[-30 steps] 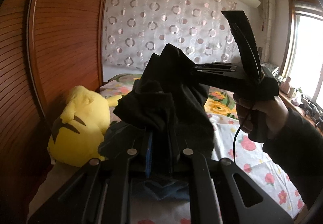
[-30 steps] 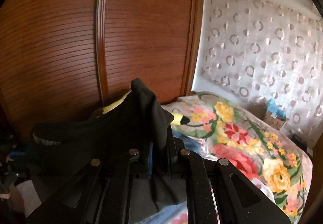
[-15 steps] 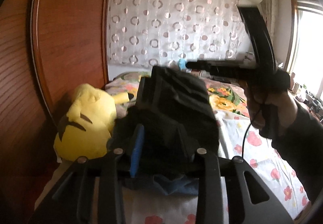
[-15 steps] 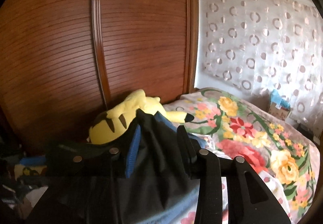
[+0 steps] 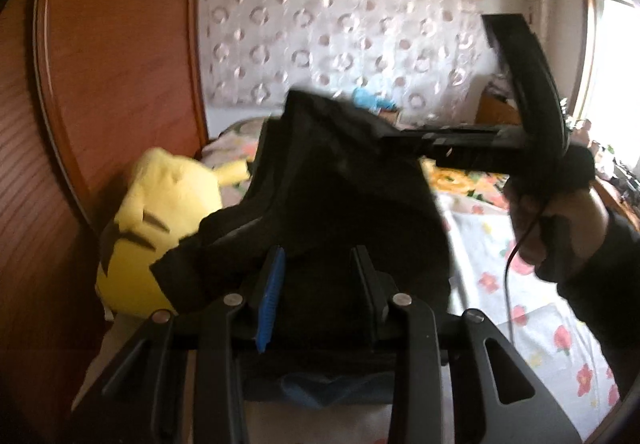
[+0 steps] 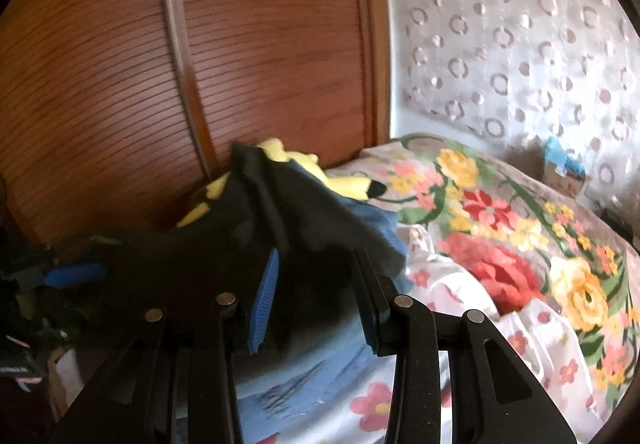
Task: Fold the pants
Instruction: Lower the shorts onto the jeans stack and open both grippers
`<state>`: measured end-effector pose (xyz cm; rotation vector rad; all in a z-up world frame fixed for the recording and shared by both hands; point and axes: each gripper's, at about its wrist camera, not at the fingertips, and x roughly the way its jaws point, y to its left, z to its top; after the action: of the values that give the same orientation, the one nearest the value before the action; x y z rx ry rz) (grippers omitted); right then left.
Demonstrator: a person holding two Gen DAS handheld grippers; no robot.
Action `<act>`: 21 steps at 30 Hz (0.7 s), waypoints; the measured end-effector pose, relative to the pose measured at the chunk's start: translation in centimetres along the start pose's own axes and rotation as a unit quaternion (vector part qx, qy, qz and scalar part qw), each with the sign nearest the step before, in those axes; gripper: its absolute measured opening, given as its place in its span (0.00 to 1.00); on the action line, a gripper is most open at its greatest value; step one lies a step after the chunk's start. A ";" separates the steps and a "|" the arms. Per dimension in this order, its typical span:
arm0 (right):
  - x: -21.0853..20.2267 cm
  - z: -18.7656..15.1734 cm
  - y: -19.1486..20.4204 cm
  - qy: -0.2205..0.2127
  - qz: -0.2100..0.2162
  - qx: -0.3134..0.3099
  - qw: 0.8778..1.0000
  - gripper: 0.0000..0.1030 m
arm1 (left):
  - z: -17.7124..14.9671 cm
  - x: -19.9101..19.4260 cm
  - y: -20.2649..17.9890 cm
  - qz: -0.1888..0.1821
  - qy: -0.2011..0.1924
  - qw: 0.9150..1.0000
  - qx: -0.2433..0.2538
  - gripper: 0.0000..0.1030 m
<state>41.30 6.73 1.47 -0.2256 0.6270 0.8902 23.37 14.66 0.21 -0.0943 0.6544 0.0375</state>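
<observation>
Left wrist view: left gripper (image 5: pixel 318 272) partly open, jaws just opened, pads apart with black pants (image 5: pixel 340 204) bunched between and beyond, no visible pinch. Yellow plush toy (image 5: pixel 160 220) to left of fingers, against wooden wardrobe (image 5: pixel 112 64). Right gripper (image 5: pixel 452 146) ahead and to right, carried by hand (image 5: pixel 560 220), tips at upper edge of pants; state not clear from here. Floral bedsheet (image 5: pixel 520 284) below.

Right wrist view: right gripper (image 6: pixel 316 276) partly open too, jaws just opened, pants (image 6: pixel 280 212) lying loose between pads and draped forward-left. Blue cloth (image 6: pixel 304 368) under tips. Flowered quilt (image 6: pixel 500 224) to right.
</observation>
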 end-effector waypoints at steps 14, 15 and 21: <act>0.6 -1.7 -1.3 0.007 -0.035 0.042 0.998 0.35 | -1.3 0.9 -0.5 0.015 0.003 1.000 0.016 0.35; 0.0 -1.8 -1.0 0.004 -0.037 0.042 0.998 0.35 | -1.4 1.0 -0.5 0.015 0.002 1.000 0.017 0.35; -2.8 -2.8 0.3 -0.005 -0.044 0.048 0.998 0.35 | -1.6 0.6 -0.8 0.018 0.001 1.000 0.025 0.35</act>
<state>38.62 3.86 0.86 -0.1602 0.6435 0.7738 22.94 13.76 -1.37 -0.0339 0.6586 0.0561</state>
